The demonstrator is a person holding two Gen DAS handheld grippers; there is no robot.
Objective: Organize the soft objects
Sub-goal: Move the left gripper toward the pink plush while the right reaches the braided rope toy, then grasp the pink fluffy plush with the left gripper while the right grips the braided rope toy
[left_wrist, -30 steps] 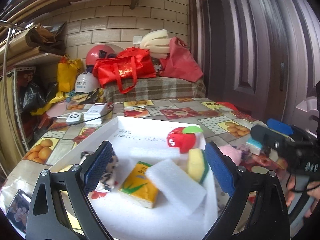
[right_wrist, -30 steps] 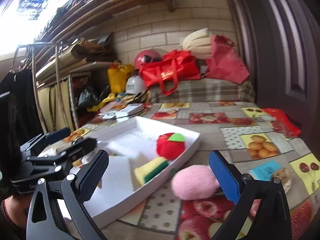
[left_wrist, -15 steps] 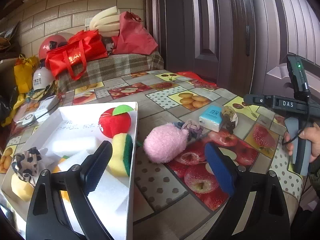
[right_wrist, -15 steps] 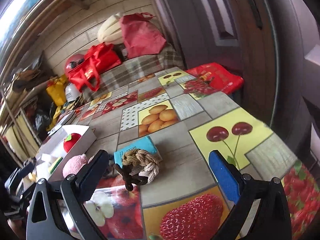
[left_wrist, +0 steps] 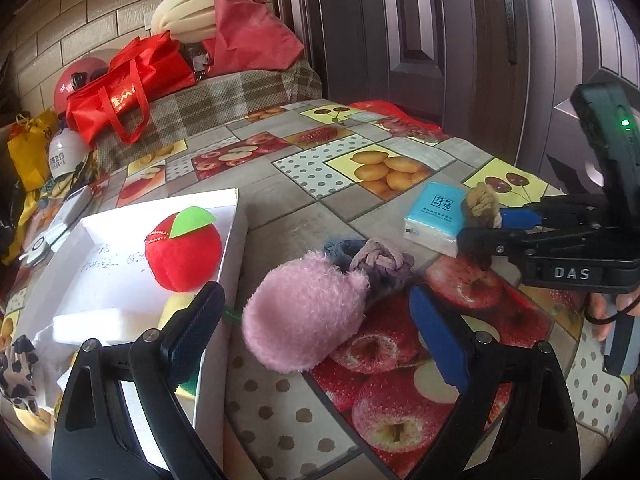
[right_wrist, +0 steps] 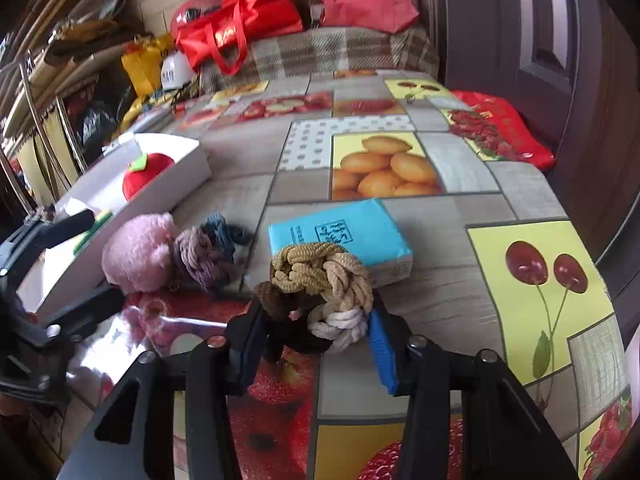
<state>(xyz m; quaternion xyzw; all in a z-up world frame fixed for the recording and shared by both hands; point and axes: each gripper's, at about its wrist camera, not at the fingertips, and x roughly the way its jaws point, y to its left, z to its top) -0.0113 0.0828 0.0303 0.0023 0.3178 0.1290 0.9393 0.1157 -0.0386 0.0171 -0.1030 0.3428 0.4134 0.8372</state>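
Both grippers: right gripper just closed on rope knot (left gripper wide).

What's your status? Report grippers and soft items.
Right gripper just closed on braided rope knot. Left gripper open around pink plush. Tissue pack behind knot.

Soft things on the fruit-print table

Pink fluffy ball touches purple-blue knot beside the white box holding the red plush apple; tan rope knot lies against the blue tissue pack.
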